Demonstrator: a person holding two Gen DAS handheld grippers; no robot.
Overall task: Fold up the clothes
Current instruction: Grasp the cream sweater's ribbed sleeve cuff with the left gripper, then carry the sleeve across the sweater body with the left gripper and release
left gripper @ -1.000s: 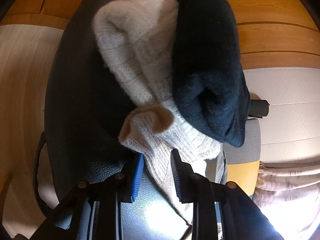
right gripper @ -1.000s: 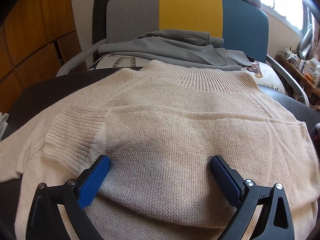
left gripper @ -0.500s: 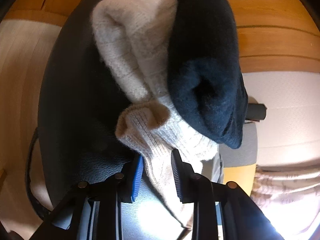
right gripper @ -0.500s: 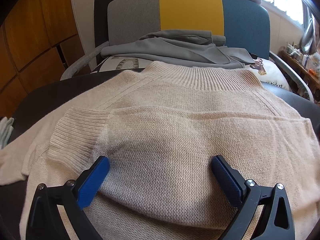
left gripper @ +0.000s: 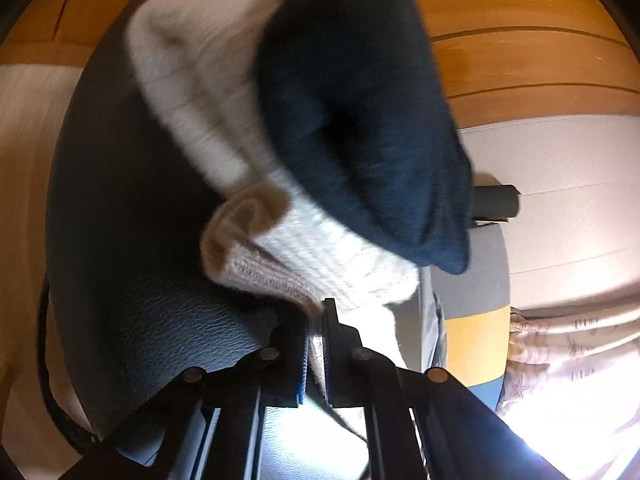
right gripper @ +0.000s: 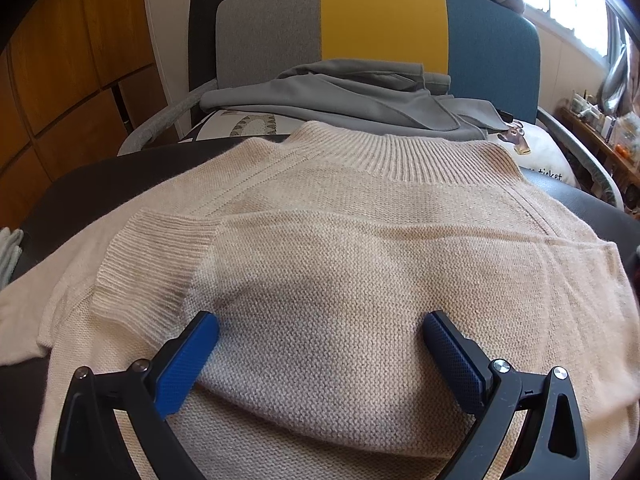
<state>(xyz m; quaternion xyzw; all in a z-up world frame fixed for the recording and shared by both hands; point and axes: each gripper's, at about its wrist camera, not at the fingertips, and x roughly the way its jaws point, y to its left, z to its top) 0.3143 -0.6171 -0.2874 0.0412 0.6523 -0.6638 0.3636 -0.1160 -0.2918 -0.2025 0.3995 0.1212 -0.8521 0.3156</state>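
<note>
Now, L fingers (left gripper: 316,344) pinched on cream sweater (right gripper: 340,260) sleeve cuff (left gripper: 296,252), R fingers (right gripper: 320,356) spread wide, resting on sweater body

A cream knitted sweater (right gripper: 360,248) lies spread on a dark leather surface (right gripper: 100,184), collar toward the far edge. One ribbed cuff (right gripper: 156,260) is folded in over the body near the left side. The right gripper (right gripper: 320,344) hangs over the sweater's middle, its blue-padded jaws spread wide, nothing pinched between them. Beyond the far edge, a grey garment (right gripper: 340,100) lies on a chair (right gripper: 380,20) with grey, yellow and teal panels.
</note>
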